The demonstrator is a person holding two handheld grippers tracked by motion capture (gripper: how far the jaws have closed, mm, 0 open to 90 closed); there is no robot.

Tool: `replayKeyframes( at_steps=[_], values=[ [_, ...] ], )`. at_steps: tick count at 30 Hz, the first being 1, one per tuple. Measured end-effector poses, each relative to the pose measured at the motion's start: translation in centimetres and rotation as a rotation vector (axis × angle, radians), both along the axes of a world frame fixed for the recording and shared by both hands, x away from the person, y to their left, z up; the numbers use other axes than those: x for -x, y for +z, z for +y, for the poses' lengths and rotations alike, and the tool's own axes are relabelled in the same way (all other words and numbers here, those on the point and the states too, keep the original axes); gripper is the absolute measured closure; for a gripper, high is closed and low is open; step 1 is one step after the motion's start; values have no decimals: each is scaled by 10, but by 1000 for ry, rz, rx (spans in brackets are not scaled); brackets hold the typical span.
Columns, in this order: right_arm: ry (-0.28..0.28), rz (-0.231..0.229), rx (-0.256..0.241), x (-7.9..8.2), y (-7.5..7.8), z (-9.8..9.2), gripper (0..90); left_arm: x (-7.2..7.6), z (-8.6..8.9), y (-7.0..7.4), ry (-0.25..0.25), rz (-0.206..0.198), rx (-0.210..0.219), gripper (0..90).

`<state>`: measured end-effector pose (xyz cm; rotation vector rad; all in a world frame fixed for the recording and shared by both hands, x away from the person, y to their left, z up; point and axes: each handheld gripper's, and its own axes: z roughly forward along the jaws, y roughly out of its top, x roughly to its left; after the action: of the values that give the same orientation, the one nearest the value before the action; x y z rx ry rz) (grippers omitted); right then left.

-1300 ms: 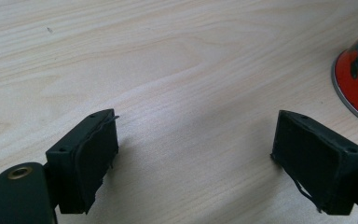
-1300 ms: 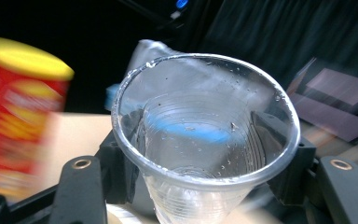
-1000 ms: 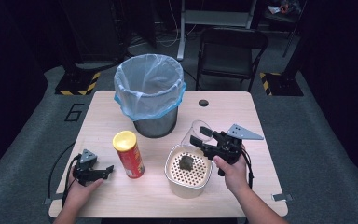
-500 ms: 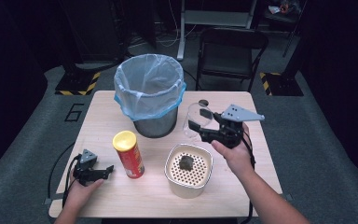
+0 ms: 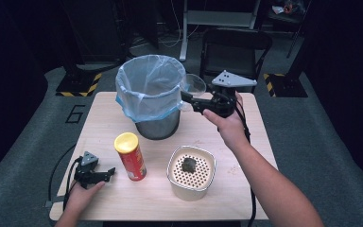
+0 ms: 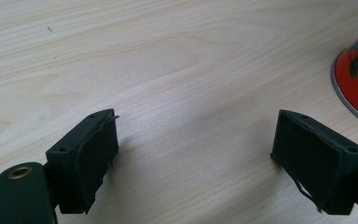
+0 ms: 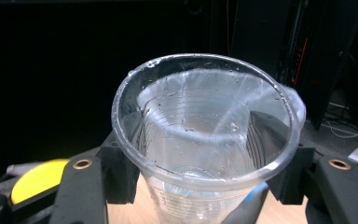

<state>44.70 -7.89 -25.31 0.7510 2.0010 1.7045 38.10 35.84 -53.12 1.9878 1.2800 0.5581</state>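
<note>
My right gripper (image 5: 187, 100) is raised above the table, shut on a clear plastic cup (image 5: 194, 84) that hangs right beside the rim of the bin (image 5: 149, 97), a metal mesh bin lined with a blue bag. In the right gripper view the cup (image 7: 205, 135) sits squeezed between both jaws of the right gripper (image 7: 205, 163), its mouth facing the camera. My left gripper (image 5: 108, 173) rests on the table near the front left, open and holding nothing. Its two jaws stand wide apart in the left gripper view, where the left gripper (image 6: 196, 158) lies over bare wood.
A red crisp can (image 5: 130, 156) with a yellow lid stands just right of the left gripper; its base (image 6: 356, 79) shows close by. A white perforated container (image 5: 191, 187) holding a dark lump (image 5: 188, 165) sits front centre. A black chair (image 5: 236, 47) stands beyond the wooden table (image 5: 99, 123).
The right gripper has lifted the clear cup and carried it away from the white container, leftward and farther off, to the bin's rim. The left gripper has stayed put.
</note>
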Motion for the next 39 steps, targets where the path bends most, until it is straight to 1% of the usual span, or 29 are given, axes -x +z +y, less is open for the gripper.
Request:
replayKeyframes(
  at_steps=[1, 2, 3, 6, 7, 9, 11, 12, 13, 14, 15, 16, 19, 20, 21, 22, 24, 25, 26, 27, 28, 29, 32, 33, 34, 35, 37, 38, 39],
  values=[
    [0, 0, 0, 0, 0, 0, 372, 0, 0, 0, -1, 0, -1, 138],
    [-1, -11, 5, -5, 7, 4, 369, 0, 0, 0, 0, 0, 0, 138],
    [-1, -11, 5, -5, 7, 4, 369, 0, 0, 0, 0, 0, 0, 138],
    [-19, -16, -4, -19, 18, 14, 360, 0, 0, 0, 2, 1, 1, 138],
    [-19, -16, -4, -19, 18, 14, 360, 0, 0, 0, 2, 1, 1, 138],
    [-24, -24, -3, -26, 23, 19, 352, 0, 0, 0, 2, -2, -3, 139],
    [-19, -24, -19, -32, 27, 23, 348, 0, 0, 0, 5, 0, 5, 139],
    [-19, -25, -23, -39, 31, 29, 343, 0, 0, 0, 3, -3, -3, 139],
    [-19, -25, -23, -39, 31, 29, 343, 0, 0, 0, 3, -3, -3, 139],
    [-21, -28, -26, -43, 33, 32, 342, 0, 0, 0, 3, -2, -1, 139],
    [-26, -31, -24, -50, 37, 38, 339, 0, 0, 0, 4, -5, 1, 139],
    [-26, -31, -24, -50, 37, 38, 339, 0, 1, 1, -4, 12, -5, 139],
    [-40, -40, -12, -61, 42, 50, 338, 0, 1, 1, -4, 13, -5, 139],
    [-42, -37, -10, -64, 43, 54, 338, 0, 1, 2, -5, 17, -5, 139],
    [-43, -47, -7, -68, 44, 58, 338, 0, 1, 2, -4, 17, -4, 140],
    [-48, -38, -12, -70, 44, 62, 338, 0, 1, 2, -2, 17, -3, 140],
    [-53, -44, -10, -77, 43, 69, 337, 0, 1, 1, 3, 15, -5, 141],
    [-58, -39, -11, -80, 42, 73, 337, 0, 1, 2, 5, 18, -1, 141],
    [-62, -28, -9, -84, 41, 77, 337, 0, 1, 2, 5, 20, -2, 141],
    [-65, -35, -3, -87, 39, 80, 337, 0, 1, 1, 5, 16, -1, 141],
    [-76, -19, 6, -92, 34, 87, 337, 0, 1, 1, 5, 14, -5, 141],
    [-76, -19, 6, -92, 34, 87, 337, 0, 1, 1, 5, 17, -1, 141],
    [-82, -1, 21, -98, 26, 96, 336, 0, 1, 1, 5, 15, -5, 141],
    [-75, -5, 19, -99, 25, 99, 337, 0, 1, 1, 5, 15, -4, 141],
    [-75, 4, 25, -101, 21, 104, 335, 0, 1, 1, 5, 15, -5, 141],
    [-75, 4, 25, -101, 21, 104, 335, 0, 1, 1, 5, 15, -4, 141],
    [-75, 1, 43, -102, 19, 109, 332, 0, 1, 1, 5, 15, -5, 141],
    [-75, 8, 42, -102, 17, 111, 323, 0, 1, 2, 3, 20, -3, 140],
    [-70, 12, 42, -103, 16, 112, 290, 0, 1, 2, 3, 20, -3, 140]
  ],
)
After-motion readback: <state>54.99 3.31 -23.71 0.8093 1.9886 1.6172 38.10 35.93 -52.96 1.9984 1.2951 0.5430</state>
